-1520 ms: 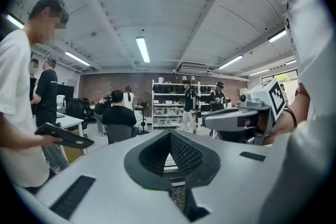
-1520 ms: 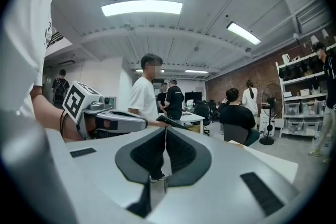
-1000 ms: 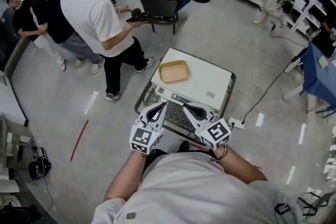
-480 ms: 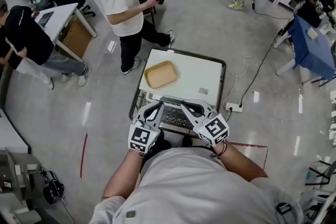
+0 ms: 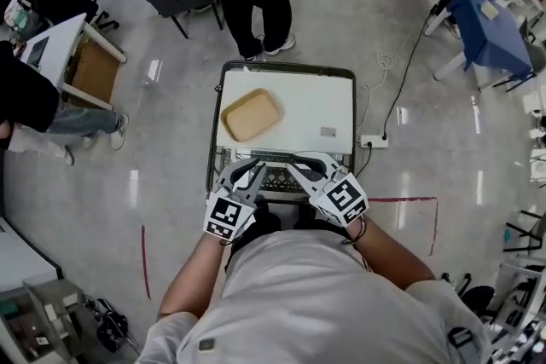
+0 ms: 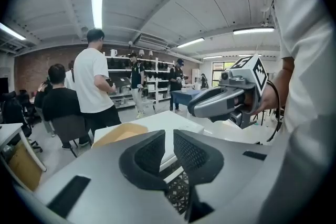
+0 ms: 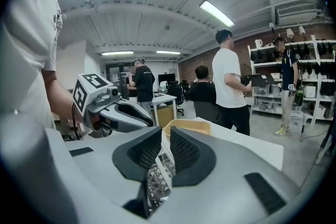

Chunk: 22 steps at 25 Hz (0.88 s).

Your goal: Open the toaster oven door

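The white toaster oven [image 5: 299, 102] sits on a dark-rimmed worktop [image 5: 218, 102] right below me, with a tan tray [image 5: 252, 115] on its roof and its door [image 5: 277, 181] facing me. The left gripper [image 5: 249, 173] and right gripper [image 5: 300, 170] hover at that front edge. Their fingers have just been opening slightly, with nothing pinched. I expect a stiff, hinged, light door (glass, so no yanking), and I'd grip along its top edge.

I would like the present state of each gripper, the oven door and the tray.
Left gripper: jaws just opened, slightly apart, nothing gripped.
Right gripper: jaws just opened, slightly apart, nothing gripped.
Oven door: seems tipped down and outward; not certain.
Tray: empty, lying on top of the oven.
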### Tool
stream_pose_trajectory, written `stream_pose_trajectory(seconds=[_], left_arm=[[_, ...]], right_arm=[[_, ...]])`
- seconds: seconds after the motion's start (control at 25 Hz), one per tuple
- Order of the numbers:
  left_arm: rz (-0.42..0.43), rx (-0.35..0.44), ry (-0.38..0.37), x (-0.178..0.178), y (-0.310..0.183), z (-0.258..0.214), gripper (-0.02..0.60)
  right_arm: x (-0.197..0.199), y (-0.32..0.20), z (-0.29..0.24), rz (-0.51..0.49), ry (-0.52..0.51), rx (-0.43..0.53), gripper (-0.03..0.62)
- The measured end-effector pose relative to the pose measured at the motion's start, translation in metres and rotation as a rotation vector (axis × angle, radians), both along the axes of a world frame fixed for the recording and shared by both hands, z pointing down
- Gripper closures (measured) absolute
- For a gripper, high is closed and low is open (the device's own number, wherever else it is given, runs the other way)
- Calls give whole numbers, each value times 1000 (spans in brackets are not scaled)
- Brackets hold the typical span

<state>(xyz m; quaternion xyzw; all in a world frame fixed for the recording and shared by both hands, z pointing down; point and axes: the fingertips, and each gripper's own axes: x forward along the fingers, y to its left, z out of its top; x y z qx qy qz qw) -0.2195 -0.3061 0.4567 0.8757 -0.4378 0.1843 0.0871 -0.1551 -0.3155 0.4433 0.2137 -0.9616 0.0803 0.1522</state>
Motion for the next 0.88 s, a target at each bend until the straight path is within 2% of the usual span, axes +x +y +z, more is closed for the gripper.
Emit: stream_pose_trajectory(seconds=[0.28, 0.52, 0.88], left_arm=[[147, -91, -50, 1, -5, 42, 460], [273, -167, -198, 6, 0, 88, 423], [407, -222, -306, 19, -2, 127, 403]], right_arm=[[-5, 1, 44, 1, 122, -43, 491], [-1, 6, 84, -21, 258, -28, 468], [3, 8, 134, -92, 404, -17, 458]])
